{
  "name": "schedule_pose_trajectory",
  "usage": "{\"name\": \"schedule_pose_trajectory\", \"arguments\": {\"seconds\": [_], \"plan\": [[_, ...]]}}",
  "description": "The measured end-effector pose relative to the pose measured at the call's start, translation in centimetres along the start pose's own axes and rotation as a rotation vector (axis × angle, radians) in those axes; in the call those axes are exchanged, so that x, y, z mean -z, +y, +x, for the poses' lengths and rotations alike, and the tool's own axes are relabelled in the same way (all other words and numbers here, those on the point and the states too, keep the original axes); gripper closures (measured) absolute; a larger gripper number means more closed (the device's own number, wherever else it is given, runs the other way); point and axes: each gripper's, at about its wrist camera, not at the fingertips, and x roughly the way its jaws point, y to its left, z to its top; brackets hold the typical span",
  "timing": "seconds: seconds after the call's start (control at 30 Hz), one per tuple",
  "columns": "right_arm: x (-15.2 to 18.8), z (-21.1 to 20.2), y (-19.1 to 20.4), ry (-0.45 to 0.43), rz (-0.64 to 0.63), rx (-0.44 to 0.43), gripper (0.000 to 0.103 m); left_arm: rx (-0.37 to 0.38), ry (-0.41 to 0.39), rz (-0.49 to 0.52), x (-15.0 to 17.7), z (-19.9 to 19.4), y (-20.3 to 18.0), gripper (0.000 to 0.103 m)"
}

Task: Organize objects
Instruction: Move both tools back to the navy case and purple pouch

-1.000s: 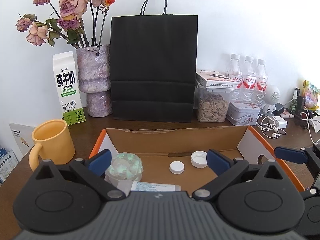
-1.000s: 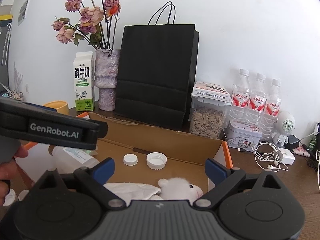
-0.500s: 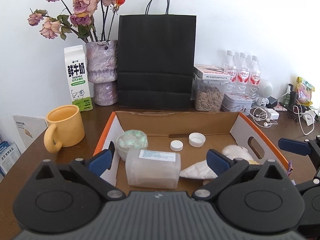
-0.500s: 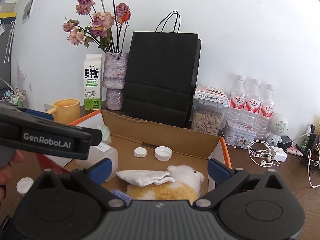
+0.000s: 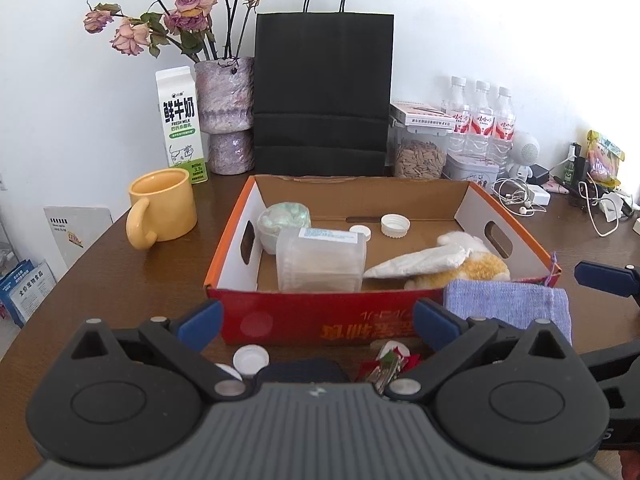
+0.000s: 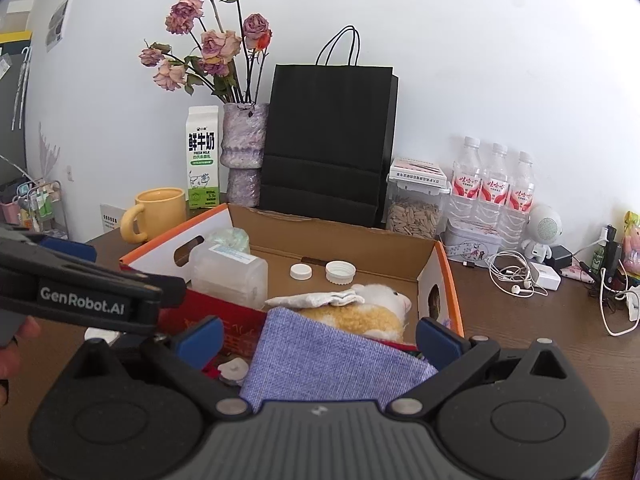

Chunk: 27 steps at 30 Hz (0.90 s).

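the cardboard box (image 5: 248, 240) is holding a clear plastic jar (image 5: 320, 264) lying on its side, a pale green bowl (image 5: 284, 218), two white caps (image 5: 395, 225) and a plush toy (image 5: 460, 264) (a blue cloth (image 6: 332, 360) is draping over its near rim). the left gripper (image 5: 316, 316) and right gripper (image 6: 318, 336) are both gaping wide, gripping nothing. compared with a second ago, both are sitting further back, so the box's red front wall and the small items on the table before it are now showing.

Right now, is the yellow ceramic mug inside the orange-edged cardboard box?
No, the yellow ceramic mug stands on the table left of the cardboard box.

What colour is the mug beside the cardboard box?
Yellow mug, clearest in the left wrist view.
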Motion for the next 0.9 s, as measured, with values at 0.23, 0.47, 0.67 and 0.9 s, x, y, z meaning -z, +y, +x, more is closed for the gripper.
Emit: {"name": "schedule_pose_trajectory", "arguments": {"seconds": [0.23,0.47,0.67,0.9], "plan": [[1.6,-2.3,0.4,0.020,0.005,0.001,0.000,-0.021,0.046,-0.013,2.2,-1.6,0.7,0.000],[3.2,-3.4,0.3,0.044,0.017,-0.005,0.000,-0.030,0.113,-0.027,4.3,-1.8,0.9,0.000],[4.1,-3.7,0.1,0.058,0.019,-0.005,0.000,-0.041,0.159,-0.026,5.4,-1.0,0.7,0.000],[4.3,-3.2,-0.5,0.066,0.034,0.003,0.000,-0.048,0.185,-0.020,5.6,-0.1,0.4,0.000]]}}
